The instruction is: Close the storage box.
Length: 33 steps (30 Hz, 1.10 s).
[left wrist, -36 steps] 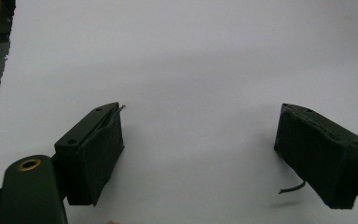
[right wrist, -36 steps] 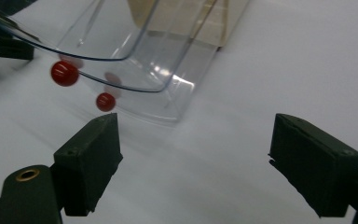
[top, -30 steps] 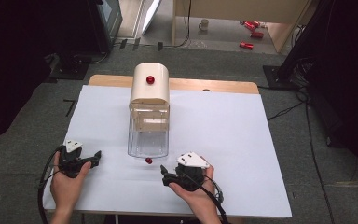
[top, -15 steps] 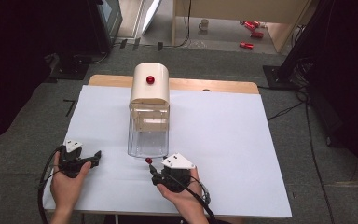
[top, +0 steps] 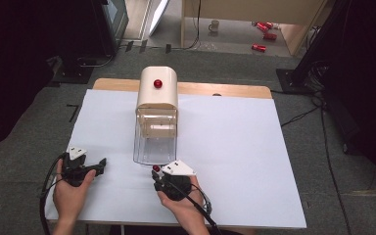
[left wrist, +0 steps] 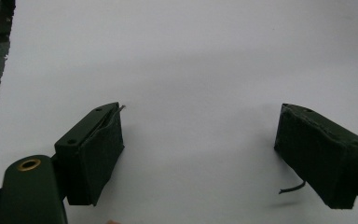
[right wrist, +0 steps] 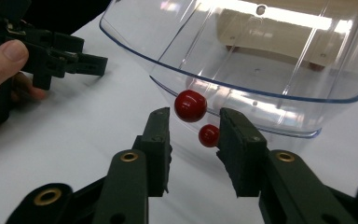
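A small red ball (right wrist: 190, 105) is seen on the white-covered bench (top: 235, 142), just in front of the clear plastic bin (right wrist: 279, 65) at the base of a cream dispenser (top: 157, 93), its reflection showing red in the bin's wall; the right claw (right wrist: 193, 128) is held just before the ball, jaws partly open with nothing gripped. The left claw (left wrist: 200, 140), well apart near the bench's left edge, is spread wide open over bare white surface; a hand (top: 71, 193) is wrapped around it.
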Tool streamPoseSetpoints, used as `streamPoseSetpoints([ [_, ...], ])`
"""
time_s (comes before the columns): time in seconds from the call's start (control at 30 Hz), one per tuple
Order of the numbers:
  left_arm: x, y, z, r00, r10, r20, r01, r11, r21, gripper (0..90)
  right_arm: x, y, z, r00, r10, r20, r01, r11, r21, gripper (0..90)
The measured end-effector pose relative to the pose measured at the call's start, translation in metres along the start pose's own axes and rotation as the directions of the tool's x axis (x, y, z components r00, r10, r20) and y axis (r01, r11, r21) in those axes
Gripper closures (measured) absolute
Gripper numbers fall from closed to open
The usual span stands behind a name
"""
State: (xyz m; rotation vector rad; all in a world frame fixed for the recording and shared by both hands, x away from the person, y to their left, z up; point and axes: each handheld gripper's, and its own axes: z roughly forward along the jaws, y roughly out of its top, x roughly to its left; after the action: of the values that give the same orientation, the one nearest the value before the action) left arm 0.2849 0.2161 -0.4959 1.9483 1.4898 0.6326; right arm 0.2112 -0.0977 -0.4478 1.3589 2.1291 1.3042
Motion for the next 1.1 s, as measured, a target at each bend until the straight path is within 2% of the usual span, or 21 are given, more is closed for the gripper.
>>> streamPoseSetpoints([
  [0.27, 0.000, 0.000, 0.000, 1.0000, 0.000, 0.000, 0.000, 1.0000, 0.000, 15.1, 0.002, 0.001, 0.005, 0.9999, 0.012, 0.001, -0.012, 1.000, 0.004, 74.1],
  [0.67, 0.000, 0.000, 0.000, 1.0000, 0.000, 0.000, 0.000, 1.0000, -0.001, 15.1, 0.002, 0.007, 0.001, 0.9997, 0.017, -0.017, -0.017, 1.000, 0.000, 74.6],
  [1.1, 0.000, 0.000, 0.000, 1.0000, 0.001, -0.001, -0.001, 1.0000, -0.001, 15.2, 0.004, 0.028, -0.006, 0.9994, 0.017, -0.031, -0.018, 0.999, -0.038, 74.7],
])
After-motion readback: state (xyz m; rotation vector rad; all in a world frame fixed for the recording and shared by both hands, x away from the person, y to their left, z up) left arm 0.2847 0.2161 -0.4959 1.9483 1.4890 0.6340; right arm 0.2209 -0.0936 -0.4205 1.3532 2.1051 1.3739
